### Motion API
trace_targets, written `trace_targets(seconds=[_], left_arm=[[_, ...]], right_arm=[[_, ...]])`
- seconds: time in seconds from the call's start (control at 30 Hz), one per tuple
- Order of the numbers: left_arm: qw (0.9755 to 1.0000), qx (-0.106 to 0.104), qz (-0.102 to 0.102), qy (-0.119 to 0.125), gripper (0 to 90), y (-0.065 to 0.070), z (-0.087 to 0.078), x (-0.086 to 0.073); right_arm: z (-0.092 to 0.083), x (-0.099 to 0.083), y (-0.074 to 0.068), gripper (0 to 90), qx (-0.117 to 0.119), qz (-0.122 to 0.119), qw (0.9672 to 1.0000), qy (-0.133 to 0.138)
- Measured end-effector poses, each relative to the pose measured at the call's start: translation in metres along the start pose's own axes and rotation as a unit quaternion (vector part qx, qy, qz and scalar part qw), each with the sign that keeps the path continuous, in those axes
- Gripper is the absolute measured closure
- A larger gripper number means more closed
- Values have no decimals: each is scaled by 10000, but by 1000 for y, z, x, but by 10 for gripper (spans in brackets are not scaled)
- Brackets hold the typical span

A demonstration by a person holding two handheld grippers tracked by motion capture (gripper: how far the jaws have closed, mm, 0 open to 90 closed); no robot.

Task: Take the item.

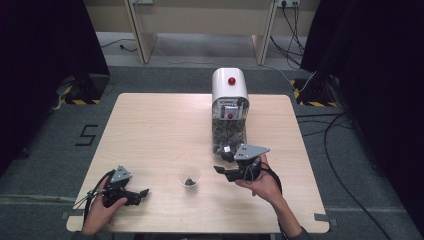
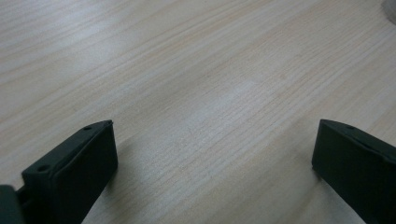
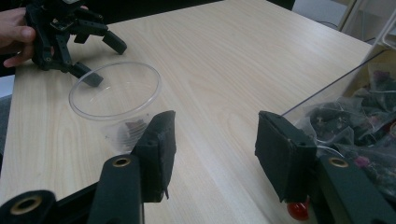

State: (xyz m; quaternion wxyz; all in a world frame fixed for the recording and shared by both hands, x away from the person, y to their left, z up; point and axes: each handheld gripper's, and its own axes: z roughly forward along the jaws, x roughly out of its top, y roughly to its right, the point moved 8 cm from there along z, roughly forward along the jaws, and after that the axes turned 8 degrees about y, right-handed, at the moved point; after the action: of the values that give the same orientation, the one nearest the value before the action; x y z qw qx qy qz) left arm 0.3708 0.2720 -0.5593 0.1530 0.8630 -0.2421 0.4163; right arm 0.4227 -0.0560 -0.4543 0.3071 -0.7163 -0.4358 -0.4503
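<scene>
Tongs, two: left tongs point(image 1: 143, 192), right tongs point(image 1: 220, 170); one cup point(image 1: 189, 176), one dispenser point(image 1: 229, 107).

High view: fixed overhead camera looking forward and down on the whole pale wooden table point(image 1: 160, 130). Left gripper view: close, low over the bare tabletop point(image 2: 196, 84), looking along its jaws. Right gripper view: close, facing across the table; shares the clear plastic cup point(image 3: 116, 93) point(image 1: 189, 177) and left gripper point(image 3: 70, 42) point(image 1: 137, 194) with the high view.
</scene>
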Motion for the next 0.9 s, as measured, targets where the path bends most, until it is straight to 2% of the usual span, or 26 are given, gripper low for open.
trace_targets(seconds=[0.27,0.37,0.7,0.9], left_arm=[[10000,0,0,0,0,0,0,0],[10000,0,0,1,0,0,0,0],[10000,-1,1,0,0,0,0,0],[10000,0,1,0,0,0,0,0]], right_arm=[[-7,-5,5,468,-92,63,9999,13],[-10,-7,8,460,-201,59,9998,-7],[-29,-26,21,446,-446,244,9987,-58],[-37,-31,21,444,-527,371,9979,-35]])
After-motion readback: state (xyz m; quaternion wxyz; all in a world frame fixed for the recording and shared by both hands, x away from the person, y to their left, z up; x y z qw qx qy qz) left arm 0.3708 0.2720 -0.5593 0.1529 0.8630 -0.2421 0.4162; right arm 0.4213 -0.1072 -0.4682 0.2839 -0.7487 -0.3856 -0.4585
